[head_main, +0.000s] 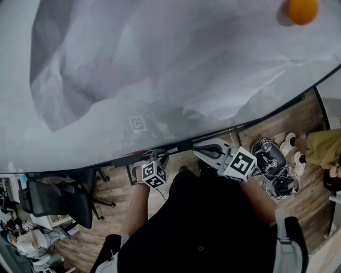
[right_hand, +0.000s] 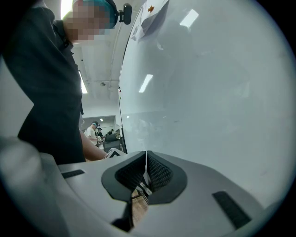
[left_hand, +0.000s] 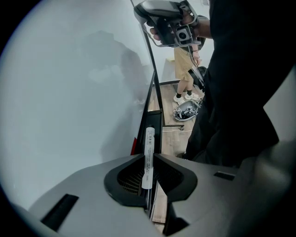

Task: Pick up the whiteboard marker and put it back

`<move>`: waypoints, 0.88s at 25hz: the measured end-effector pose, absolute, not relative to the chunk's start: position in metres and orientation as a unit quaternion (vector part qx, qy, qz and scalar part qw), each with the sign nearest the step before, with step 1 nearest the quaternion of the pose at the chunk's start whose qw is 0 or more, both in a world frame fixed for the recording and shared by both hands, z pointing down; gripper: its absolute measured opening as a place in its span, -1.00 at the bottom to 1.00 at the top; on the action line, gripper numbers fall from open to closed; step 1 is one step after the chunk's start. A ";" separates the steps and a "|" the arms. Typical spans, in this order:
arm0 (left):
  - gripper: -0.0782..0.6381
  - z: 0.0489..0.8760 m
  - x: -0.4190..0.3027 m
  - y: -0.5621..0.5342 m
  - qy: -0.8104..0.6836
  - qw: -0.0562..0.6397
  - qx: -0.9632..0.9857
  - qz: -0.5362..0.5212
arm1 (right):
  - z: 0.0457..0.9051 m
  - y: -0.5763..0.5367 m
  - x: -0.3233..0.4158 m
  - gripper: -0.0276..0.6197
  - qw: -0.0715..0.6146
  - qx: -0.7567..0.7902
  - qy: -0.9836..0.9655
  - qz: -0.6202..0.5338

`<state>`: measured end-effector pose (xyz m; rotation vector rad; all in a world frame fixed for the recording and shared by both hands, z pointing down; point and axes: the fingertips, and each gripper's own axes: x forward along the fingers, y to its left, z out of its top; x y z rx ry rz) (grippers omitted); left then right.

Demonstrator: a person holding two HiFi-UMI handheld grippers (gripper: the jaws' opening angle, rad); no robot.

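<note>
Head view looks steeply down the whiteboard (head_main: 160, 64), which fills most of the picture. An orange magnet (head_main: 302, 9) sits near its top right corner. Both of my grippers hang just below the whiteboard's dark lower edge, over a wooden floor (head_main: 314, 205). The left gripper (head_main: 157, 156) and the right gripper (head_main: 201, 151) are near each other, jaws pointing towards that edge. I cannot make out the marker from up here.

Left gripper view settles it. The left gripper (left_hand: 149, 159) is clamped on the whiteboard marker (left_hand: 149, 143), which lies lengthwise in the gap between the jaws. Its pale, printed barrel sticks out past the fingertips, close by the whiteboard's (left_hand: 69, 92) dark edge. I cannot tell whether the tip touches the frame. The right gripper (left_hand: 169, 23) shows at the top of this view, held in a hand.

Right gripper view shows the right gripper (right_hand: 146, 169) with its ribbed pads pressed together and nothing between them, facing along the whiteboard (right_hand: 208, 92).

Off to the right on the floor lies a tangle of dark gear (head_main: 272, 165). Beside it stands another person in pale shoes (head_main: 292, 146). An office chair (head_main: 58, 202) stands at lower left.
</note>
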<state>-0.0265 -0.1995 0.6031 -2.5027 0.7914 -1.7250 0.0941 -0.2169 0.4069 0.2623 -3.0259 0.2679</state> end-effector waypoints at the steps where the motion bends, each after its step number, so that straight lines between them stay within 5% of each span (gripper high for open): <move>1: -0.58 0.604 -0.027 -0.199 0.252 -0.002 -0.795 -0.552 | 0.407 -0.217 0.094 -0.85 0.046 0.086 -0.991 0.088; 22: -0.58 0.614 -0.030 -0.199 0.250 -0.043 -0.787 -0.562 | 0.415 -0.213 0.095 -0.85 0.036 0.077 -0.992 0.096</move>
